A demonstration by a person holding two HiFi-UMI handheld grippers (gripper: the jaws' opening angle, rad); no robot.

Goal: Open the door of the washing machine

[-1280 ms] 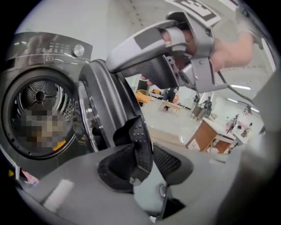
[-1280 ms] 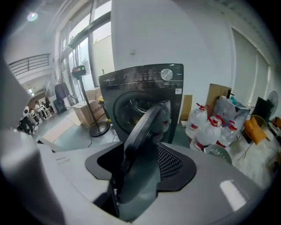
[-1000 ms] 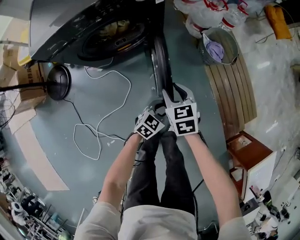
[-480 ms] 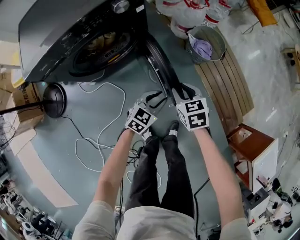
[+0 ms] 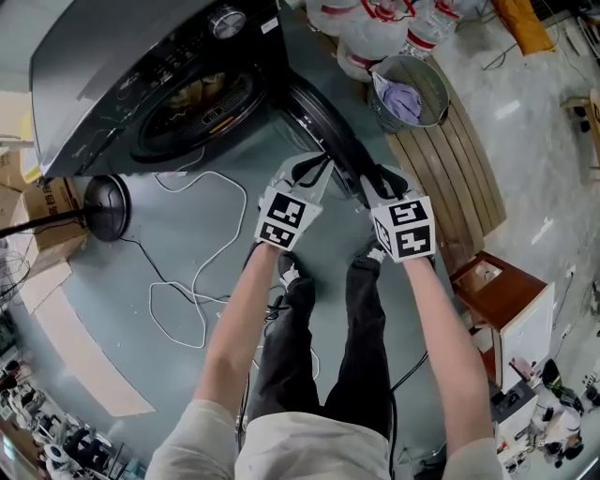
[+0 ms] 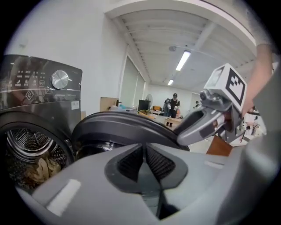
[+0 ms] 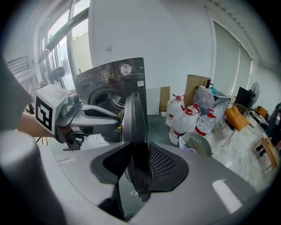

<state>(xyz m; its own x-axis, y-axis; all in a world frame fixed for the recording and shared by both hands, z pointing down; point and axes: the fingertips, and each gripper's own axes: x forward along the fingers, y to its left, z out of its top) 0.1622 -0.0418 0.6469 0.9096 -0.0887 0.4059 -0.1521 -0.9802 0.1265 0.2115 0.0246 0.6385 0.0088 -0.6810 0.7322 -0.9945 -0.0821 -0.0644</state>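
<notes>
The person's dark trouser legs (image 5: 328, 347) stand on the grey floor (image 5: 112, 309) in front of the washing machine (image 5: 141, 56), and a white cable (image 5: 202, 272) loops over the floor to their left. Both arms reach towards the machine. The left gripper (image 5: 317, 169) hangs just beside the open door (image 5: 323, 122), on the side facing the drum; its fingers have just been closing and now stand nearly together with only a narrow gap, and nothing is between them. The right gripper (image 5: 373, 178) is at the door's outer end, and its fingers, which have just tightened, are clamped on the door's thin edge. The door is swung wide from the machine's front and stands edge-on to the person. Behind it the round drum opening (image 5: 192, 108) is uncovered, with pale laundry (image 6: 41, 169) inside. To the right of the machine a metal bin (image 5: 441, 80) holds a purple cloth (image 5: 403, 98), and large water bottles (image 5: 375, 19) stand beyond it.
</notes>
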